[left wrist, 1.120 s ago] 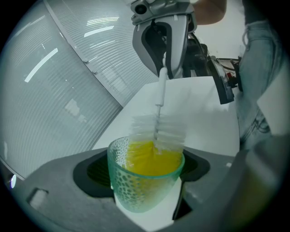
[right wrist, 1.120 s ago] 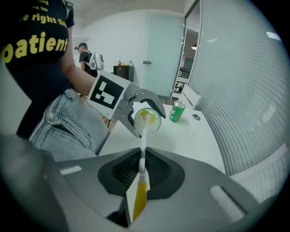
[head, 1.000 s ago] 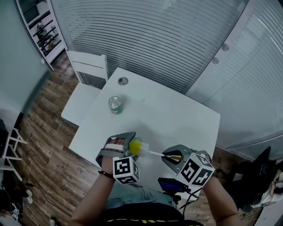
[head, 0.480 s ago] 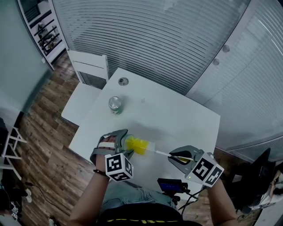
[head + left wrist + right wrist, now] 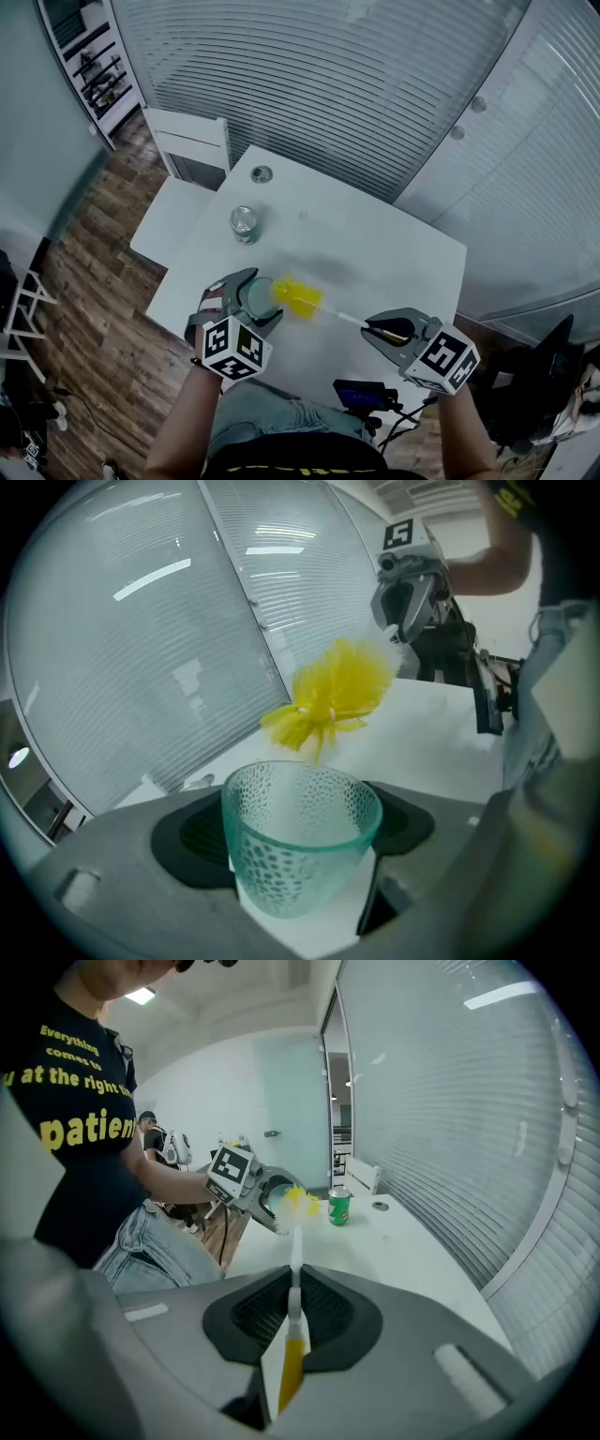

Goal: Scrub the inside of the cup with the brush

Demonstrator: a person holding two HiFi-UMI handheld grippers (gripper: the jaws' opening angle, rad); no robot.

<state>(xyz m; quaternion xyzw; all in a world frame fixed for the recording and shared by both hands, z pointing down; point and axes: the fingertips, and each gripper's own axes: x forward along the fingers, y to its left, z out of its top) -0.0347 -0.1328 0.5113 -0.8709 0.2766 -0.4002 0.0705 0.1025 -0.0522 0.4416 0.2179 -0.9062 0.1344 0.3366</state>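
The left tool [image 5: 254, 296] is pinching the clear green cup [image 5: 298, 847] by its sides, and the right tool [image 5: 292, 1309] is clamping the brush [image 5: 298, 298] by its handle. The two are drawing apart: the yellow bristles, inside the cup a second ago, are now hanging just beyond its rim, above the white surface [image 5: 375, 246].

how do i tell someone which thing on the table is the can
Find the white table below the blinds. The can stands upright near the table's left edge in the head view. It is green with a silver top, unlike the flat round cap set in the tabletop behind it.
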